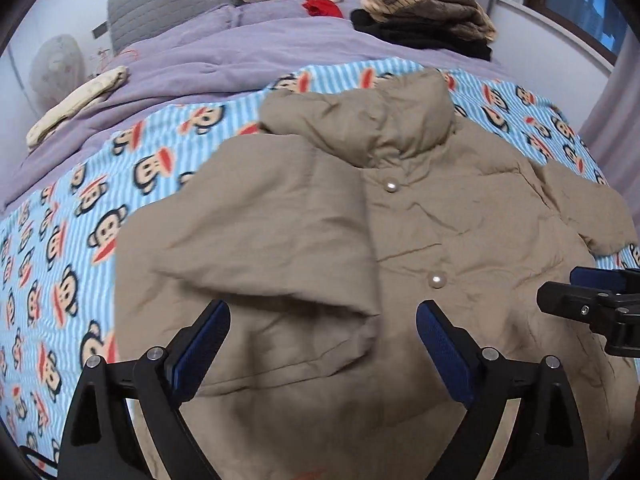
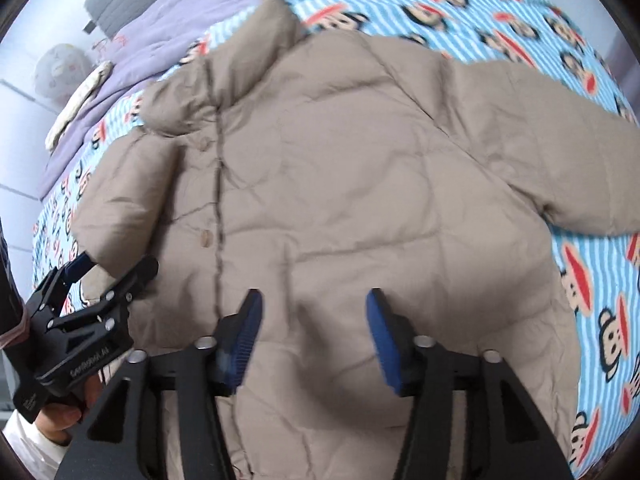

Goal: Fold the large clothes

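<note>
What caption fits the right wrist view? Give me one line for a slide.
Open right gripper above a tan puffer jacket spread on the monkey-print blanket, left gripper at its folded sleeve.

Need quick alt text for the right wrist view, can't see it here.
A tan puffer jacket lies buttoned, front up, on a monkey-print blanket, one sleeve stretched right. The open right gripper hovers above its lower half; the left gripper is at its left sleeve.

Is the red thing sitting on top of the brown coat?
No, the red thing lies far back on the purple bedding, apart from the coat.

Soft even daylight, slight motion blur, heavy fisheye edge distortion.
</note>
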`<state>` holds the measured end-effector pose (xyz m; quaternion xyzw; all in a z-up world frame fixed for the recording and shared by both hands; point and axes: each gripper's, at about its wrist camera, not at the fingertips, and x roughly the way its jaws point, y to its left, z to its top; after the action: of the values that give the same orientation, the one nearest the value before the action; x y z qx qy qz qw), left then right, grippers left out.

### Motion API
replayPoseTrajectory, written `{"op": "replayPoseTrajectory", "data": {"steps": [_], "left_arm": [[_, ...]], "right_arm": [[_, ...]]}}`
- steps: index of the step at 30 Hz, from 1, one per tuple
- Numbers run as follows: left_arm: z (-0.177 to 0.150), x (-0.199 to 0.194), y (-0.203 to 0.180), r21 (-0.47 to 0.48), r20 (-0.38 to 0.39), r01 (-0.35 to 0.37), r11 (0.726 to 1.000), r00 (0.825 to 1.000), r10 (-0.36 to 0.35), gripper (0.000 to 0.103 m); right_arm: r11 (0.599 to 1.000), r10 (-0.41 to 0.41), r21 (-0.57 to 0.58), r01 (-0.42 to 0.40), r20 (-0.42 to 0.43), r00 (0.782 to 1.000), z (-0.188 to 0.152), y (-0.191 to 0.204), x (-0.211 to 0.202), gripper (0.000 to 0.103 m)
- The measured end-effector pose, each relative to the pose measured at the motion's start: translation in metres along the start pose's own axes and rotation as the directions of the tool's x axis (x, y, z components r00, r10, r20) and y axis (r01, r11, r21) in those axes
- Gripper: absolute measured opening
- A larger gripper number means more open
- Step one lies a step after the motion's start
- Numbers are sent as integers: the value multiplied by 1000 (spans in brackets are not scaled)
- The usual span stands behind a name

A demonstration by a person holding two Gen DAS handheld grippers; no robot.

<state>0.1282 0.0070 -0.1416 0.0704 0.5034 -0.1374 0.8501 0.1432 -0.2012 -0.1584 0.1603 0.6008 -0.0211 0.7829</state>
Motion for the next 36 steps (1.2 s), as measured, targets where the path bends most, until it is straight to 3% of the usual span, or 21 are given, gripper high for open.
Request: {"op": "replayPoseTrajectory", "data": {"steps": [3,7,9,11,13,14,16,17,19,21,22,24,26,27,29,30,31,33,34,36], "left_arm": [[-11,-8,56,-175,-12,-70,982,998,69,95],[-43,19,119,-371,-147,-87,925,989,34,95],[-61,35,128,-403,-187,-81,911,982,5,95],[-75,49,126,-389,-217,-93,917,976,7,95],[-82,55,122,-369,-209,-95,925,978,17,95],[-82,56,120,-358,-204,-96,929,979,22,95],[-79,55,119,-344,-209,-83,935,978,10,95],[-76,52,122,-343,-216,-64,937,976,-12,95],[-66,34,135,-378,-168,22,925,981,-92,95],[-50,15,160,-434,-86,119,893,981,-173,95],[-41,10,174,-461,-55,161,873,976,-209,95],[-20,16,202,-511,-21,215,832,965,-262,95],[2,41,220,-538,-28,249,806,950,-312,95],[11,59,225,-554,-45,268,788,936,-350,95],[21,99,227,-596,-79,320,736,889,-451,95],[22,112,222,-615,-85,331,716,875,-477,84],[26,122,219,-629,-81,341,699,865,-495,56],[31,124,211,-653,-20,402,642,838,-545,28],[35,113,206,-636,19,424,645,844,-536,27],[47,84,197,-547,90,475,689,852,-516,20]], "right_arm": [[984,-19,-173,33,85,996,-4,44,-12,87],[876,-51,-467,123,164,985,-30,106,-11,100],[792,-100,-574,208,214,972,-49,135,-1,100],[717,-169,-622,315,283,944,-55,160,19,100],[690,-228,-601,404,350,909,-44,170,32,100],[701,-249,-567,433,374,893,-38,169,33,100],[780,-273,-449,436,382,883,-11,151,27,100],[833,-269,-378,403,360,893,-1,132,22,100],[941,-217,-198,273,264,940,21,83,19,99],[995,-99,5,99,158,982,24,25,21,86],[995,-30,94,19,113,993,25,1,28,81],[973,68,217,-79,58,996,19,-30,42,55],[952,118,274,-133,70,990,15,-45,47,45],[945,136,290,-153,78,988,15,-48,48,42],[933,164,309,-182,85,983,15,-51,52,41],[933,167,310,-185,84,982,17,-50,53,41],[935,166,304,-184,84,983,18,-49,55,41],[942,159,286,-175,79,984,19,-45,55,41],[945,156,278,-171,76,985,20,-43,56,41],[947,151,274,-165,73,986,20,-40,56,40]]}}
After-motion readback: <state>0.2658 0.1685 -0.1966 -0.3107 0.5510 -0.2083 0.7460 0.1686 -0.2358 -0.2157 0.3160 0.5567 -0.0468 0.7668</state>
